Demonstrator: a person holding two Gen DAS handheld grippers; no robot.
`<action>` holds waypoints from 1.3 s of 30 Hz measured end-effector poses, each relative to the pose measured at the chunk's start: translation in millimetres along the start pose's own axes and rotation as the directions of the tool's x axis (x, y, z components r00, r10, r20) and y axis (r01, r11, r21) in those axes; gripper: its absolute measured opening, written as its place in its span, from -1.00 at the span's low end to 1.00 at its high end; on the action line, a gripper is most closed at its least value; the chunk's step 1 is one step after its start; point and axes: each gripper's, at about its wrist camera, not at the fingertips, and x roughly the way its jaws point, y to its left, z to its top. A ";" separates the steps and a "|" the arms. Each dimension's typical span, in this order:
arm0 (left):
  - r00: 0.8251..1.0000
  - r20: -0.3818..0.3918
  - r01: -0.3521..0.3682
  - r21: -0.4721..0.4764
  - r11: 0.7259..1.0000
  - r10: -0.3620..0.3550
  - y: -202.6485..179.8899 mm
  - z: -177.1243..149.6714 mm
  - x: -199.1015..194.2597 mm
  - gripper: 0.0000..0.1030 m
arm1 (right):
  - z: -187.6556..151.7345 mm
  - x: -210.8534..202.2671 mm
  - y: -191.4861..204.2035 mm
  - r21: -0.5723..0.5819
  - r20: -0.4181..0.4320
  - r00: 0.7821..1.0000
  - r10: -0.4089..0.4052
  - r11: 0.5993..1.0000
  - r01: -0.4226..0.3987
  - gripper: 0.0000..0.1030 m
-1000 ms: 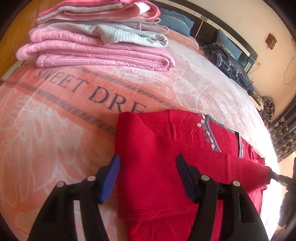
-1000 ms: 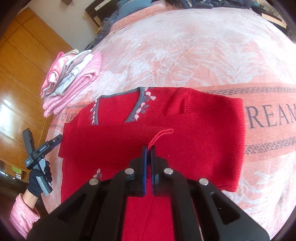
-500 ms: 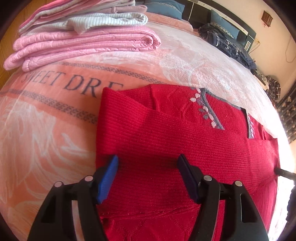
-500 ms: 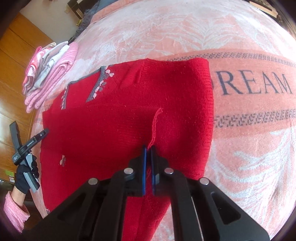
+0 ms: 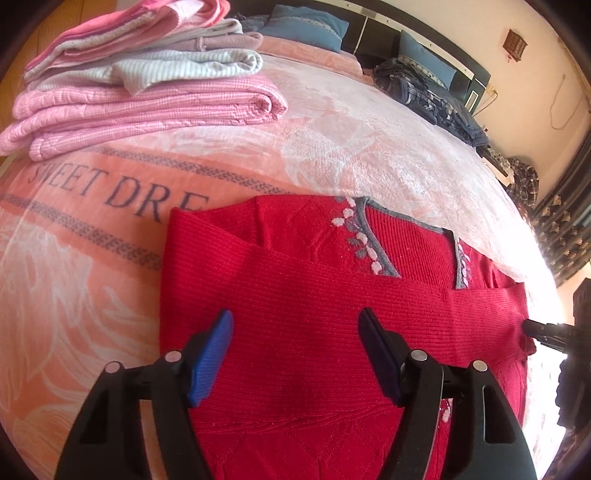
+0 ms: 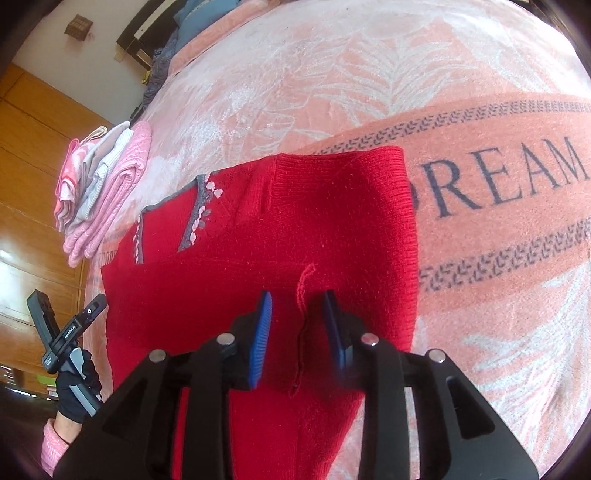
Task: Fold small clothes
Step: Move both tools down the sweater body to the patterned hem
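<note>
Broadly, we saw the bed [image 5: 369, 147] filling both views, covered by a peach blanket [image 6: 480, 258] with pale leaf shapes, dark chevron bands and large dark lettering. On it lay the red sweater [image 5: 314, 295], flat, with a sleeve [image 5: 369, 306] folded straight across its chest below the grey-trimmed neckline [image 5: 373, 236], which carried small pink and white flowers. In the right wrist view the sweater's near side edge covered the start of the lettering. Near the bed's far corner, well apart from the sweater, we saw a stack [image 5: 140, 85] of folded pink, striped and white clothes. Further back, by the dark headboard, lay blue pillows [image 5: 306, 26] and a heap of dark clothes [image 5: 436, 96].

Our left claw [image 5: 295, 354] hung over the folded sleeve with its jaws wide, holding nothing. Our right claw [image 6: 299, 332] stood partly apart above the sweater, also holding nothing; a loose red thread [image 6: 304, 284] curled on the knit between its blue pads [image 6: 260, 339]. In the left wrist view the right claw's tip showed just beside the cuff; we could not tell whether they touched. In the right wrist view we saw a black-gloved hand [image 6: 75, 397] with a pink cuff gripping the left tool's handle beside the bed.
</note>
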 end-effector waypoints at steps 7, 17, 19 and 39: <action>0.998 -0.057 -0.014 0.024 1.000 0.015 0.5 -11.0 19.7 0.37 | -1.7 11.6 10.3 -0.084 0.010 0.992 -0.124 0.989 0.124 -0.86; 0.998 -0.059 0.014 0.027 1.000 -0.013 4.2 -15.2 21.2 0.44 | -10.1 16.3 6.6 -0.097 0.074 0.990 -0.116 0.988 0.123 -0.86; 0.998 -0.058 -0.004 0.061 0.998 0.007 -0.6 -17.3 22.1 0.48 | -11.3 16.2 5.1 -0.091 0.088 0.990 -0.106 0.989 0.114 -0.85; 0.957 -0.222 -0.119 0.291 0.949 0.188 13.0 -130.2 -75.6 0.49 | -167.1 -43.1 19.0 -0.216 -0.104 0.982 -0.160 0.967 0.135 0.36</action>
